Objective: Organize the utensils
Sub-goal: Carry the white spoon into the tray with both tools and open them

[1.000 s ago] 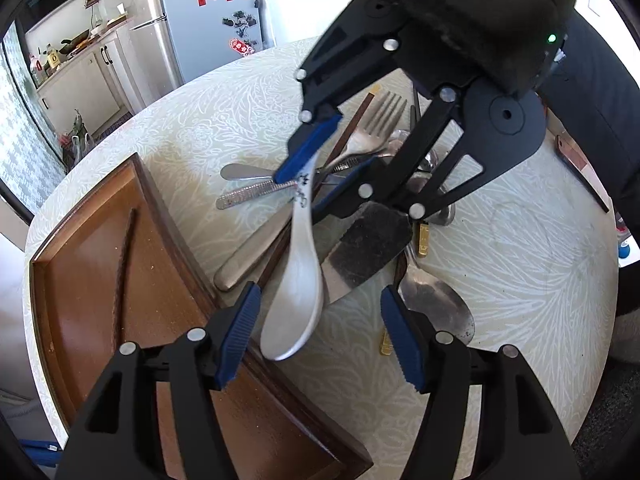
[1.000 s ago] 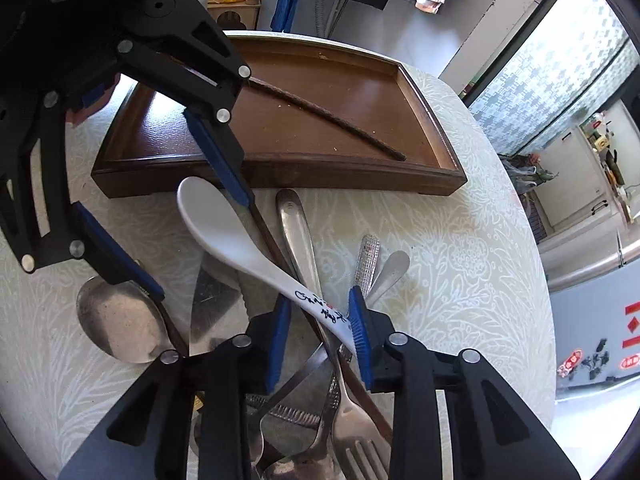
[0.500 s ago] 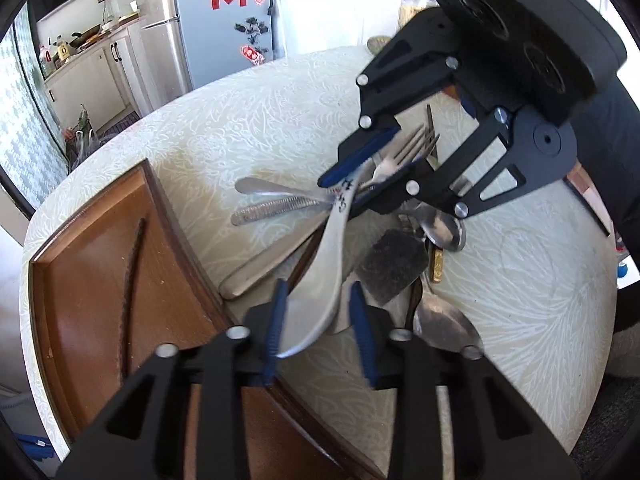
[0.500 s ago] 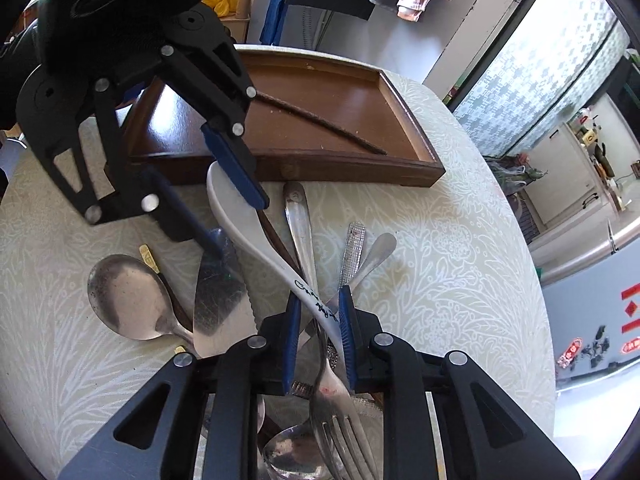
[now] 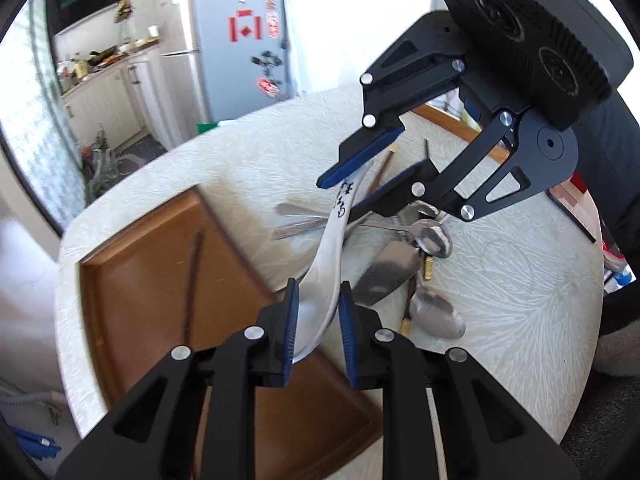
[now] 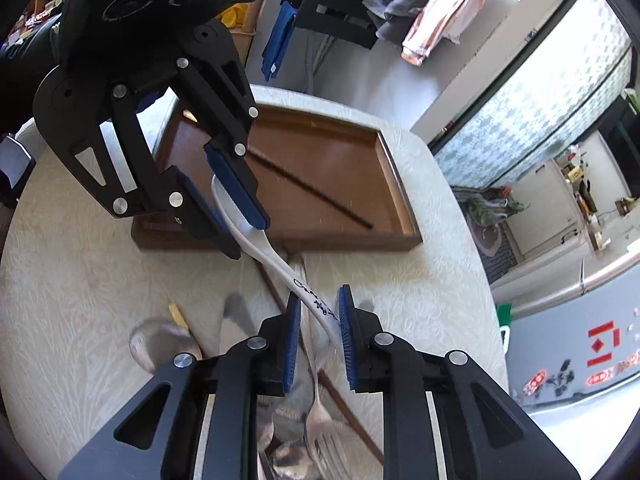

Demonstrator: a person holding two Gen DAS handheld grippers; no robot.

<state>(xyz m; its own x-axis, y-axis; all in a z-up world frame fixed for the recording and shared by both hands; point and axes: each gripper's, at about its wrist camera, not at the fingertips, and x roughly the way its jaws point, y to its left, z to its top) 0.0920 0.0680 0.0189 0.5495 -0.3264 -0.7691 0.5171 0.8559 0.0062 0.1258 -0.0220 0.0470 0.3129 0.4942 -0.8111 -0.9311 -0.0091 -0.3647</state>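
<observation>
Spoon [image 5: 331,258] ends sit in both your grippers: your left gripper [image 5: 318,322], jaws closing, pinches the bowl while your right gripper [image 6: 318,336] clamps the handle, holding it above the bench [image 5: 520,280] by the tray [image 6: 320,152]. Cutlery [image 6: 304,432] beneath your right gripper is blurred.

On the surface [image 5: 520,288], the tray [image 5: 140,280] lies at nine o'clock of the utensil pile [image 5: 400,240]. A chopstick [image 5: 192,276] lies in the tray. The soup spoon [image 5: 332,248] spans both claws above.
</observation>
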